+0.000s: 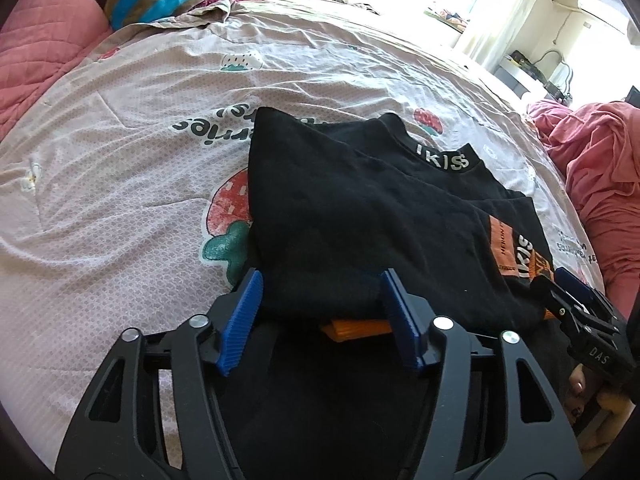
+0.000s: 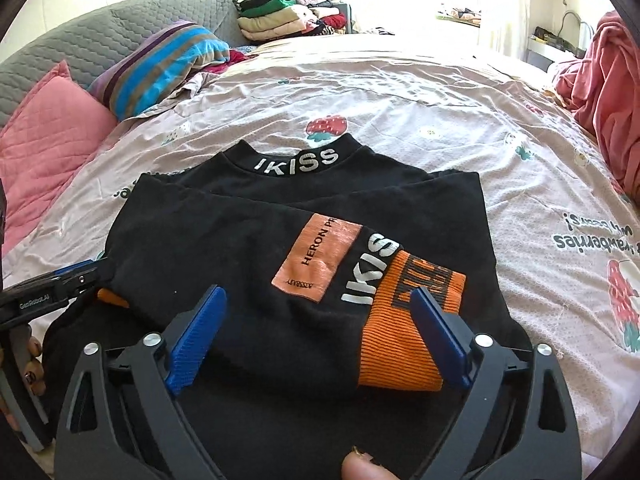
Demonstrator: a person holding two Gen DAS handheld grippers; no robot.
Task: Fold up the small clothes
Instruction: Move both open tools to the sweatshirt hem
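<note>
Left wrist view: the left gripper (image 1: pixel 320 320) stands spread, its blue pads on either side of the near hem of a folded black shirt (image 1: pixel 360 220), not visibly pinching it. An orange cuff (image 1: pixel 356 328) peeks out beneath the fabric between the pads. The shirt lies on the bed (image 1: pixel 120 160), its collar pointing away. Bare strawberry-print sheet stretches left and beyond; a pink blanket (image 1: pixel 600 168) crowds the right edge. The right gripper (image 1: pixel 576 300) sits at the shirt's right corner.

Right wrist view: the right gripper (image 2: pixel 320 336) is spread wide over the shirt's near edge, one pad just beside the orange sleeve end. The left gripper shows at the shirt's left corner. Pillows (image 2: pixel 48 152) bound the left, with open sheet beyond the collar.
</note>
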